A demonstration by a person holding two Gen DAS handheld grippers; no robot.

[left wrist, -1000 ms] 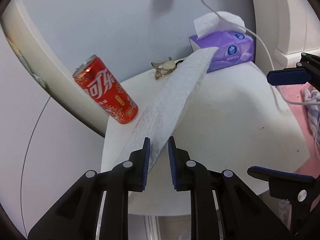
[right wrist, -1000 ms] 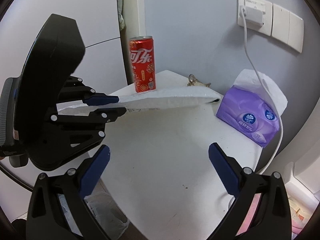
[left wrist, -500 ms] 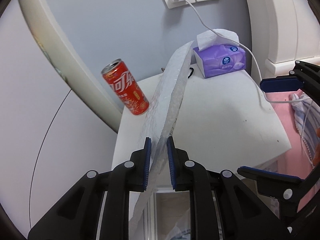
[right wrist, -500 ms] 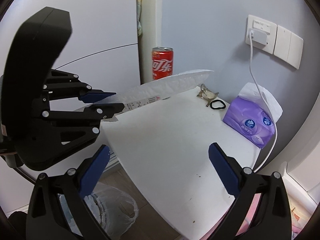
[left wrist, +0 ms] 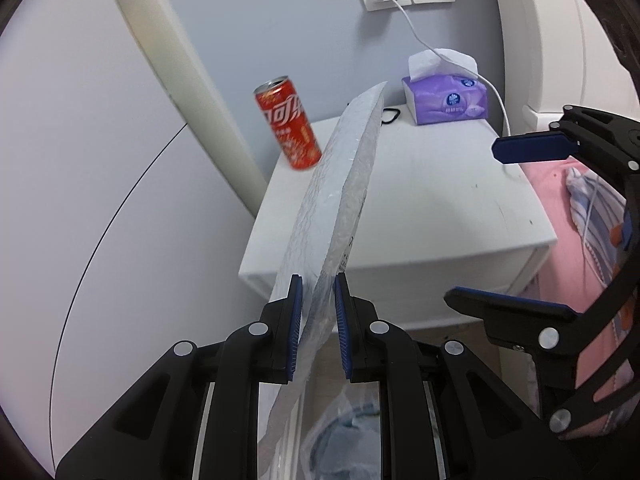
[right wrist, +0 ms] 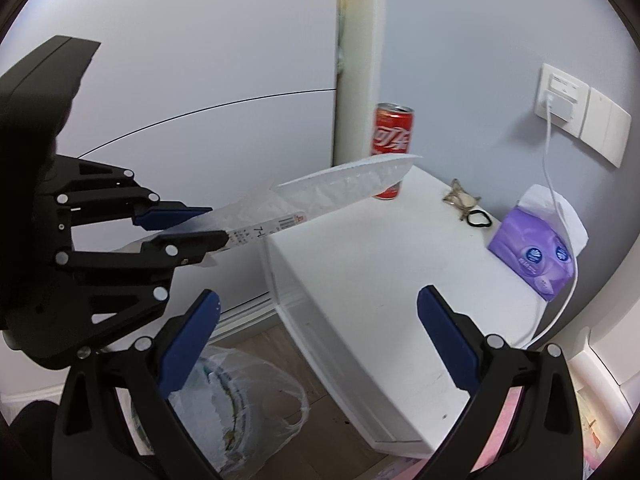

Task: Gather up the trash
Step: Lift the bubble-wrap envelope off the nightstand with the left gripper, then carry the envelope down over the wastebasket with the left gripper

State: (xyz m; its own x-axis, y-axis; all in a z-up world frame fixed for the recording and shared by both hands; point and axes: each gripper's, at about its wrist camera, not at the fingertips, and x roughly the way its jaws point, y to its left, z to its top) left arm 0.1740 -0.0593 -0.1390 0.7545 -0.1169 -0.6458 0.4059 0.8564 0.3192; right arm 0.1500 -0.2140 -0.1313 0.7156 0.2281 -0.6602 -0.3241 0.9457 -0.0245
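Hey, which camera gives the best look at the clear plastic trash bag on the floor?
The right wrist view. There the trash bag shows nearly whole on the floor beside the white nightstand, its opening visible. The left wrist view catches only part of it, low between the left gripper fingers and behind the held mailer.

Both wrist cameras look down along their tongs from close above, sharing the white bench and red can.

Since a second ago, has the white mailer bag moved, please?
Yes. The mailer was lying on the nightstand beside the can; it now hangs lifted off past the edge, clamped in the left gripper.
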